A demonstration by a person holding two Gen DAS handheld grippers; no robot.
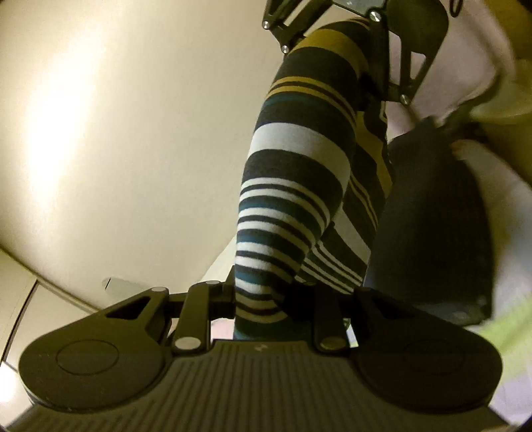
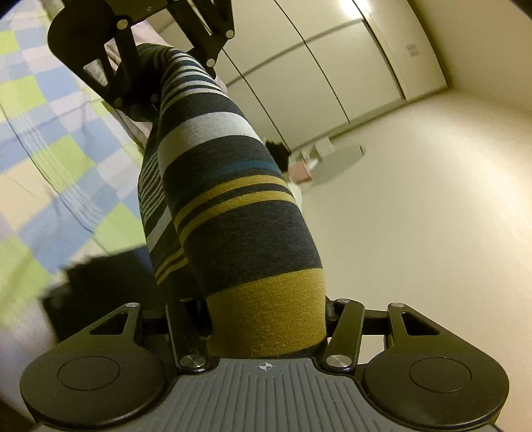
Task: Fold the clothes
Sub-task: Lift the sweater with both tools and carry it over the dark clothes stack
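A knit garment striped in dark grey, white, teal and mustard (image 1: 292, 159) hangs taut in the air between both grippers. In the left wrist view my left gripper (image 1: 262, 299) is shut on its white-and-teal striped end, and the cloth runs up to my right gripper (image 1: 332, 30) at the top. In the right wrist view my right gripper (image 2: 266, 319) is shut on the broad mustard band of the garment (image 2: 239, 206). From there the cloth stretches away to my left gripper (image 2: 156, 66) at the upper left. The fabric is bunched into a thick roll with a second layer folded beneath it.
A bed with a checked green, blue and cream cover (image 2: 50, 133) lies below on the left. Something dark (image 1: 432, 216) lies on it under the garment. Pale wardrobe doors (image 2: 332, 66) stand behind; a white round object (image 2: 339, 159) and a pink box (image 2: 301, 172) sit far off.
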